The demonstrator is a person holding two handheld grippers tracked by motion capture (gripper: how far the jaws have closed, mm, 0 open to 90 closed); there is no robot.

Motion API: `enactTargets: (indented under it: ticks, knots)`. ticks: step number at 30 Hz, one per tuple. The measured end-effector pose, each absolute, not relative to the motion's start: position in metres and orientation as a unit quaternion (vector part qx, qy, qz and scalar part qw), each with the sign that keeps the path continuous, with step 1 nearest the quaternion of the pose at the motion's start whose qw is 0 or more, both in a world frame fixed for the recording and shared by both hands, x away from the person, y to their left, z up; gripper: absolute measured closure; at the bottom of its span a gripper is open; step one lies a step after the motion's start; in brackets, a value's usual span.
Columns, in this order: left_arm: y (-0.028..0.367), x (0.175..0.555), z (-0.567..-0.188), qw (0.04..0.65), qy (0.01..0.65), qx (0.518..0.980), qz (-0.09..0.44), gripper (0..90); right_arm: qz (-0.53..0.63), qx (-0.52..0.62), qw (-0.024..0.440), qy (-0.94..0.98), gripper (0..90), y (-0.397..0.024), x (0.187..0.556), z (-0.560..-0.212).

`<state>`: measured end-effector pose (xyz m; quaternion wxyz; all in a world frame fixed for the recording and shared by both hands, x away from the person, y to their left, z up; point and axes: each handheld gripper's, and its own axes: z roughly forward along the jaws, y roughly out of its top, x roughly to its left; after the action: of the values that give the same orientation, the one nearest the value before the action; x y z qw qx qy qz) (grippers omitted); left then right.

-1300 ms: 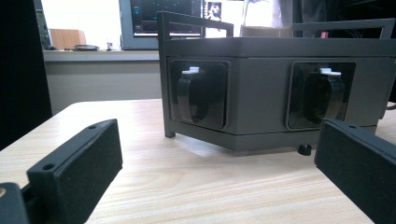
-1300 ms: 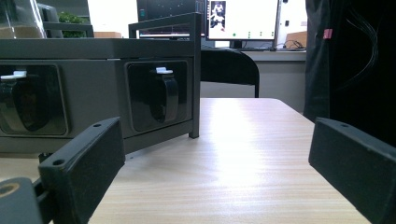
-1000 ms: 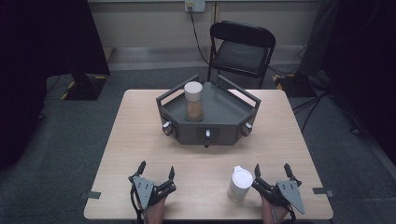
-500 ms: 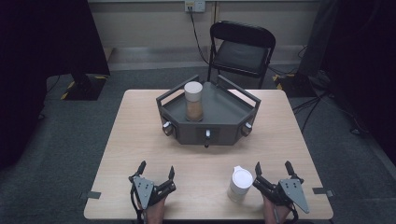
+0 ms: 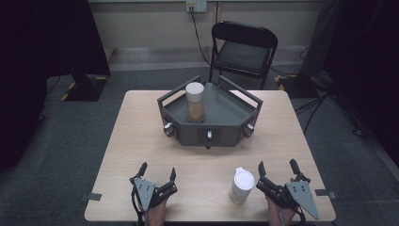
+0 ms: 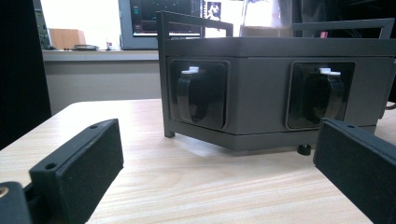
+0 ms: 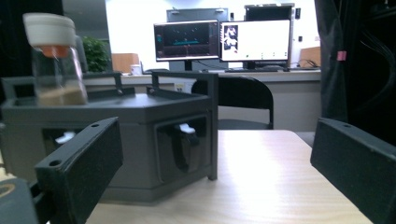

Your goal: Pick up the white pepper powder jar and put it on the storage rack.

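Both grippers rest open at the near edge of the light wooden table (image 5: 141, 141).

The left gripper (image 5: 157, 172) and right gripper (image 5: 277, 167) have jaws spread wide, holding nothing. The white lidded plastic jar (image 5: 242, 186) stands upright near the near edge, just beside the right gripper. A clear white-capped jar (image 5: 195, 102) stands in the dark grey angular tray (image 5: 226, 113) toward the far edge.

**Two handheld grippers, black jaws**

Left gripper (image 5: 157, 174) and right gripper (image 5: 278, 170): black two-jaw bodies, grey three-cornered top plates with small screws. Jaws are flat black blocks with round holes. Black cable trails from the right one.
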<state>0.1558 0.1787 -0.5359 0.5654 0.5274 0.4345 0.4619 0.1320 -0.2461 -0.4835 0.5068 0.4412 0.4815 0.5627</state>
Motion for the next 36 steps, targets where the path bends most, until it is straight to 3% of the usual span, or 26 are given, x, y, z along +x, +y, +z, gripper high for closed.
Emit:
enactTargets:
  ticks: [13,36]
  knots:
    - [0.179,0.156,-0.536,0.566,0.434,0.528,0.461,0.8,0.588,0.406,0.482,0.507,2.4,-0.238,0.117,-0.464]
    - [0.179,0.156,-0.536,0.566,0.433,0.528,0.461,0.5,0.604,0.374,0.434,0.554,2.6,-0.228,0.114,-0.486]
